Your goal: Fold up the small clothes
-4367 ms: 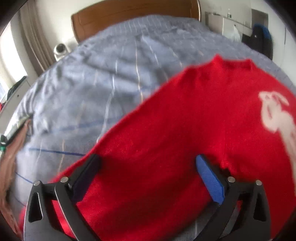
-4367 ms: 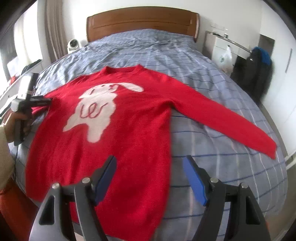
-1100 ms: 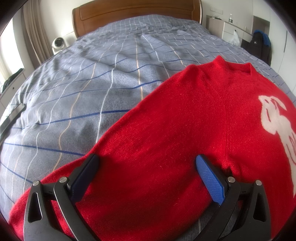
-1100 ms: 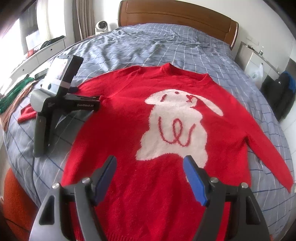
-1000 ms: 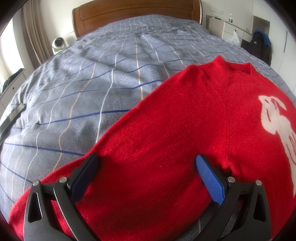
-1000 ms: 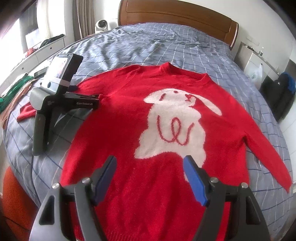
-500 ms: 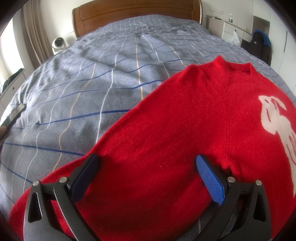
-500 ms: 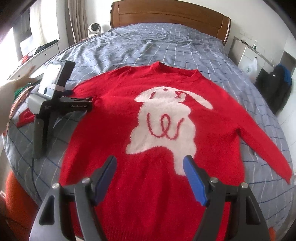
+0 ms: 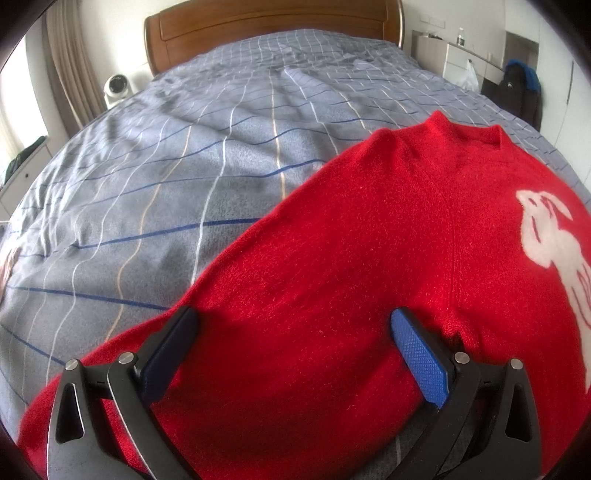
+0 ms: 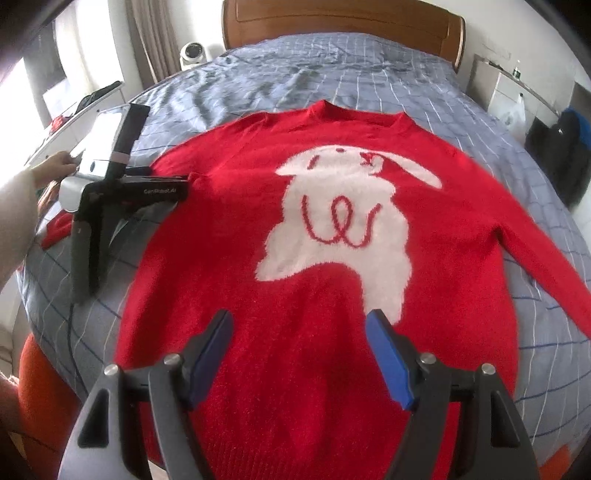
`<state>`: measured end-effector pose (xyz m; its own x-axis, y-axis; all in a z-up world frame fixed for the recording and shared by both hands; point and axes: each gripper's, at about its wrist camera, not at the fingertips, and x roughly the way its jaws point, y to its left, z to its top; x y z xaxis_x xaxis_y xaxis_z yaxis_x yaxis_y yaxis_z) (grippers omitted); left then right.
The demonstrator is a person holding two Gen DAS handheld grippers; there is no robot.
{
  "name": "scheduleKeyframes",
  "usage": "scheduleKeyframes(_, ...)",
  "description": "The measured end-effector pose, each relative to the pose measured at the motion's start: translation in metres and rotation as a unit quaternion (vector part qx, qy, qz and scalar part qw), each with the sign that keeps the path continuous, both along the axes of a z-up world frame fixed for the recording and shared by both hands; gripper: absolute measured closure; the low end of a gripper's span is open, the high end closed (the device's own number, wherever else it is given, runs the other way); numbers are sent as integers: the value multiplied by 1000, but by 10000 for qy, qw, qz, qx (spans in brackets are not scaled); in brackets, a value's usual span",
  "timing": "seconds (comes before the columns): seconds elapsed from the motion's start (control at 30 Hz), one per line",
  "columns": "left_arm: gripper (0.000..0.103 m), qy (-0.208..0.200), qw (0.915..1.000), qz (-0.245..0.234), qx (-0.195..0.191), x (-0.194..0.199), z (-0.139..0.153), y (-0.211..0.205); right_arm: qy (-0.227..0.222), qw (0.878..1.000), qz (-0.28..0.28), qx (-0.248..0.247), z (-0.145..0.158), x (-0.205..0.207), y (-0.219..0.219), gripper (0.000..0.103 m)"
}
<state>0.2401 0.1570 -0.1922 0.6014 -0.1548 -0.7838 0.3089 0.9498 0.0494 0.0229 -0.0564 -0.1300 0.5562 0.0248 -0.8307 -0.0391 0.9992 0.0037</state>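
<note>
The sweater (image 10: 332, 302) is knitted from a fuzzy, matt red yarn, and its white animal figure (image 10: 332, 229) looks fluffier still. A thin, matt woven cloth is seen on the bedcover (image 9: 184, 155), wrinkled towards 12 o'clock. The headboard (image 9: 273, 26) is made of smooth, slightly glossy wood. The gripper pads (image 9: 419, 354) are covered by blue, finely dimpled rubber-like material on matt black plastic arms with shiny metal pins.

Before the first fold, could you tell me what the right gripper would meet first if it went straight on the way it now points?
Most likely the red sweater: the open right gripper points down at its lower front, below the white figure, with nothing between. Depth is hard to judge.
</note>
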Motion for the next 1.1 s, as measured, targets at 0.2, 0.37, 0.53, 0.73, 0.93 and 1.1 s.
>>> scheduleKeyframes(0.2, 0, 0, 10000, 0, -1, 0, 0, 0, -59, 9999, -153, 53, 3, 0, -11, 30)
scheduleKeyframes(0.37, 0, -1, 10000, 0, 0, 0, 0, 0, -130, 9996, -208, 135, 11, -2, -13, 30)
scheduleKeyframes(0.53, 0, -1, 10000, 1, 1, 0, 0, 0, -407, 9990, -151, 90, 31, -17, -16, 30)
scheduleKeyframes(0.73, 0, 0, 10000, 1, 0, 0, 0, 0, -807, 9962, -245, 212, 55, -39, -33, 29)
scheduleKeyframes(0.93, 0, -4, 10000, 3, -3, 0, 0, 0, -1095, 9923, -457, 350, 72, -65, -65, 29)
scheduleKeyframes(1.1, 0, -2, 10000, 4, -2, 0, 0, 0, -1386, 9871, -703, 393, 82, -92, -101, 27)
